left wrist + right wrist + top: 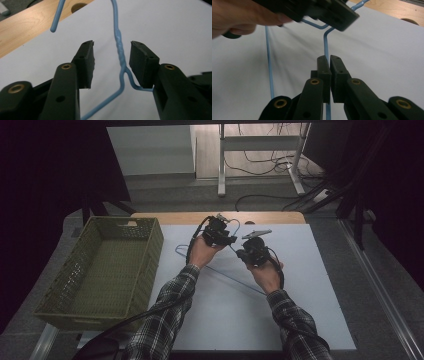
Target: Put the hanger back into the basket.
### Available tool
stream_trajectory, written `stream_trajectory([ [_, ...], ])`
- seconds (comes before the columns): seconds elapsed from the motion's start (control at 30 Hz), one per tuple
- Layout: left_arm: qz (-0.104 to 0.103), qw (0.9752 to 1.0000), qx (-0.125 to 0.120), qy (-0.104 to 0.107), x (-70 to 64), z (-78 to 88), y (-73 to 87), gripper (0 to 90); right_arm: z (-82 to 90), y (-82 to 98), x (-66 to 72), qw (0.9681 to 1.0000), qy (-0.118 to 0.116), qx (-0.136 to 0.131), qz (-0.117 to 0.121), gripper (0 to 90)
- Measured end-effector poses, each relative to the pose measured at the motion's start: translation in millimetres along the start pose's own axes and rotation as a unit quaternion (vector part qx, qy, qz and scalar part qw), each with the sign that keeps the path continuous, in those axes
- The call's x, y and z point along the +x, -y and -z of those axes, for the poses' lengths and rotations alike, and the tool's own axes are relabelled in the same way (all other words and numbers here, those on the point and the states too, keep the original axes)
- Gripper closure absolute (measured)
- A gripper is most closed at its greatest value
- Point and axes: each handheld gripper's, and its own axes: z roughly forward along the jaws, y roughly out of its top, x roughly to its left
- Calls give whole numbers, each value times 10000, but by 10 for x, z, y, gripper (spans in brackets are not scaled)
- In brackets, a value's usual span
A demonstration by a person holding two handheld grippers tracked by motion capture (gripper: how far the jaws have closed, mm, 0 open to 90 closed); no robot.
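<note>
Lying near the far edge of the white table sheet (300, 285), a light-blue wire hanger (227, 272) stretches from its hook end by the wooden strip (270, 217) back toward the person, its long bar slanting toward the near right; the left gripper (218, 232) sits at the hanger's neck, and in the left gripper view its jaws stand apart on either side of the twisted neck (120, 47), the wire running up between them without touching the left pad, while the shoulder wire passes under or against the right pad, and I cannot tell which; the hook's tip (53, 28) curls over the wooden strip; the right gripper (252, 252) is just beside the left one, toward the near right, and in the right gripper view its jaws are closed together on one sloping shoulder wire (326, 45) of the hanger; a green slatted basket (150, 250) stands at the table's left edge, well apart from both hands.
</note>
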Motion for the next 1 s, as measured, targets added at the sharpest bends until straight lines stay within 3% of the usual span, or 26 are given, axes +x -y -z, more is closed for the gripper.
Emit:
stream_trajectory([
  [0.03, 42, 10000, 42, 41, 2, -29, -7, 579, 2, -1, 4, 10000, 6, 3, 15, 873],
  [0.17, 25, 9998, 47, 171, -30, -37, -36, 770, -9, 6, 10, 10000, -17, -3, -13, 872],
  [0.2, -9, 9999, 86, 118, -53, -33, -47, 806, -11, 7, 9, 10000, -30, -9, -28, 872],
  [0.3, 125, 9995, -34, 295, -61, 2, -56, 852, -25, 15, 1, 9998, -144, 48, -88, 866],
  [0.33, -14, 9998, -22, 199, -90, 21, -65, 854, -31, 19, -1, 9998, -181, 42, -94, 865],
  [0.43, -85, 9999, -61, 98, -134, 66, -71, 857, -46, 24, 3, 9998, -132, 89, -127, 856],
  [0.63, 37, 9995, -296, 82, -157, 203, -53, 858, 44, 2, -57, 9995, -169, -88, -232, 768],
  [0.73, 43, 9991, -423, -3, -206, 324, -48, 858, 206, -48, -86, 9994, -224, -170, -193, 719],
  [0.87, 63, 9982, -593, -112, -299, 457, -16, 858, 347, -102, -55, 9986, -455, -173, -213, 708],
  [1.0, 74, 9964, -780, -319, -446, 573, 55, 857, 428, -141, 78, 9984, -556, -89, 21, 677],
])
